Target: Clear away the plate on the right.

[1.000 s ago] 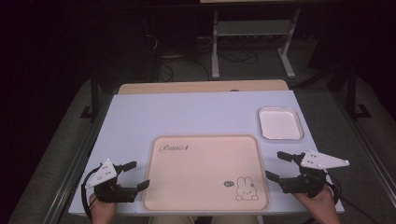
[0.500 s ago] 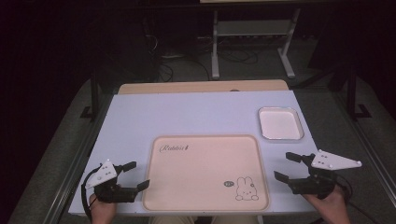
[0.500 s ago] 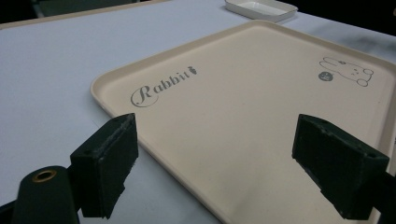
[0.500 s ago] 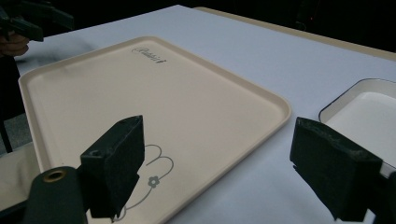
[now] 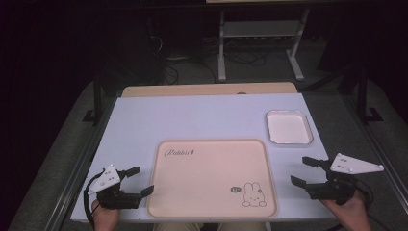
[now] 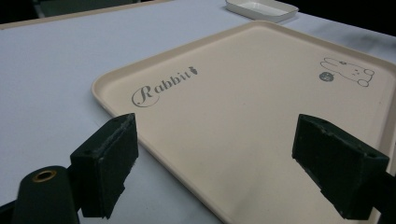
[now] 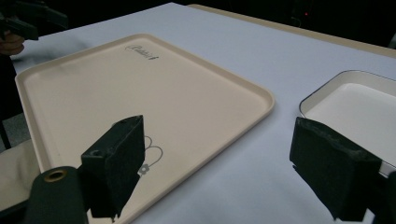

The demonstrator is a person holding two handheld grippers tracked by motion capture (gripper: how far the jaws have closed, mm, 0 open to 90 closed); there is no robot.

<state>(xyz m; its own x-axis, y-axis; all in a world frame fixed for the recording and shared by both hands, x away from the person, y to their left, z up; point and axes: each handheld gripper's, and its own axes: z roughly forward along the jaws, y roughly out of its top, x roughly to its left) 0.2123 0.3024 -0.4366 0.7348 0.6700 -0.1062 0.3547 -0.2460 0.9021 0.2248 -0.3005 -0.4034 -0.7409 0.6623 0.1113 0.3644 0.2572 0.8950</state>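
Note:
A beige tray with a rabbit drawing and "Rabbit" lettering lies flat near the front of the white table; it holds nothing. My left gripper rests open just off the tray's left edge, jaws wide apart and empty, pointed across the tray. At the tray's right side my right gripper is open too, with nothing between its jaws. Its own view looks over the tray's corner and a small white dish.
The small white rectangular dish sits empty at the right, behind the right gripper. A wooden board edges the table's far side. Beyond it, metal stand legs and cables lie on the dark floor.
My right gripper has shifted to the right, away from the tray's edge. The left gripper has stayed put.

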